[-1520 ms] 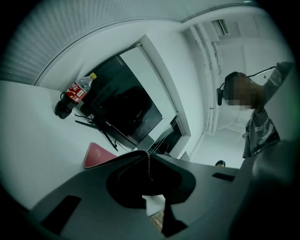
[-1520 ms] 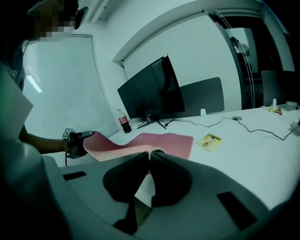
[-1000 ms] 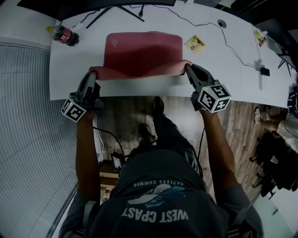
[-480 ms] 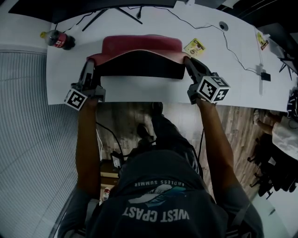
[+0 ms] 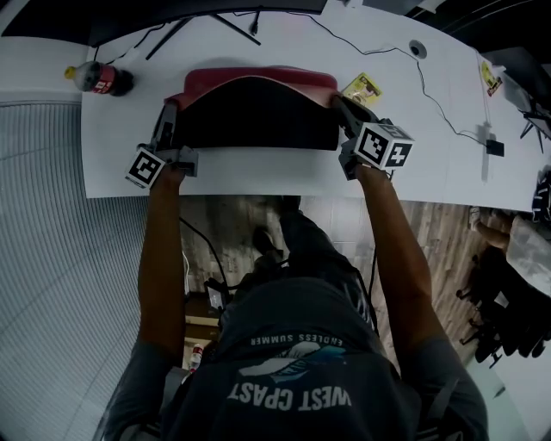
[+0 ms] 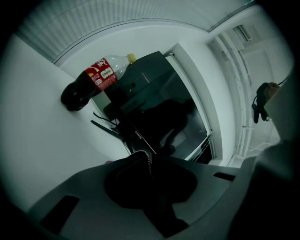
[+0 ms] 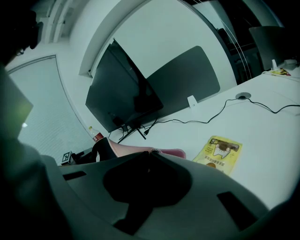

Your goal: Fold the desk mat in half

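Note:
The desk mat [image 5: 258, 112] lies doubled on the white table [image 5: 258, 168]. Its black underside faces up, and a strip of its red face [image 5: 258, 76] shows along the far edge. My left gripper [image 5: 169, 112] is shut on the mat's left corner, whose stitched edge [image 6: 143, 161] sits pinched between the jaws of that left gripper [image 6: 150, 160]. My right gripper [image 5: 337, 102] is shut on the right corner. In the right gripper view the pink mat [image 7: 136, 150] runs away to the left from the jaw tips of this gripper [image 7: 151, 153].
A cola bottle [image 5: 95, 77] lies at the table's far left. A yellow packet [image 5: 362, 84] lies just right of the mat. The monitor [image 7: 126, 91] and its stand [image 5: 224, 21] are behind the mat. A thin cable [image 5: 413, 69] crosses the right side towards a small dark device [image 5: 493, 146].
Both grippers have carried the mat's near edge up and over towards the far edge and lowered it. The red top is now mostly covered by the black underside.

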### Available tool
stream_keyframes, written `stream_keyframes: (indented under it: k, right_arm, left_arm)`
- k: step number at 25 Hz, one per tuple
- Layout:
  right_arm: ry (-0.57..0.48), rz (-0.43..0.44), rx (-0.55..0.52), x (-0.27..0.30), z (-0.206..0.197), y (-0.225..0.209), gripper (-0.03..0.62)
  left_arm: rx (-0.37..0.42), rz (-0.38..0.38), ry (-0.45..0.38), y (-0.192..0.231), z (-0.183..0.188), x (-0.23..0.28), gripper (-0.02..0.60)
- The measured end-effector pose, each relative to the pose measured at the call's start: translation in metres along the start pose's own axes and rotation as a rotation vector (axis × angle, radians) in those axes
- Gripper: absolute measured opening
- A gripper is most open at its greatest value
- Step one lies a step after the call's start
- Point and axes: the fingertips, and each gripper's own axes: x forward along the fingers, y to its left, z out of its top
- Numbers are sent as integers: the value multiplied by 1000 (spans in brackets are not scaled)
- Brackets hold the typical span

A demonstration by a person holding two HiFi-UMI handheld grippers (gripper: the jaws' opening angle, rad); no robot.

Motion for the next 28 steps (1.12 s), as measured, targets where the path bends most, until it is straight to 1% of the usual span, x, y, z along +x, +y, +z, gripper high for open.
stream_keyframes:
  k: [1, 4, 6, 12, 19, 24, 28]
  right_arm:
    - [8, -8, 4, 4, -2, -3, 40]
    - [42, -39, 20, 13, -9, -13, 40]
    - [66, -55, 31, 18, -14, -20, 40]
    - [96, -78, 56, 24, -23, -29, 40]
    - [100, -93, 74, 34, -23, -36, 48]
    - [105, -73, 133, 38, -24, -37, 67]
    - [99, -55, 173, 40, -22, -37, 72]
  left_arm:
    - [-4, 11, 5, 4, -2, 2, 57]
    - [19, 61, 40, 18, -8, 7, 57]
    - [12, 86, 62, 24, -12, 11, 57]
    - [5, 120, 95, 33, -19, 17, 57]
    - [2, 119, 99, 36, -20, 20, 61]
    - [18, 108, 100, 31, -20, 21, 87]
    - [50, 102, 102, 26, -20, 23, 106]
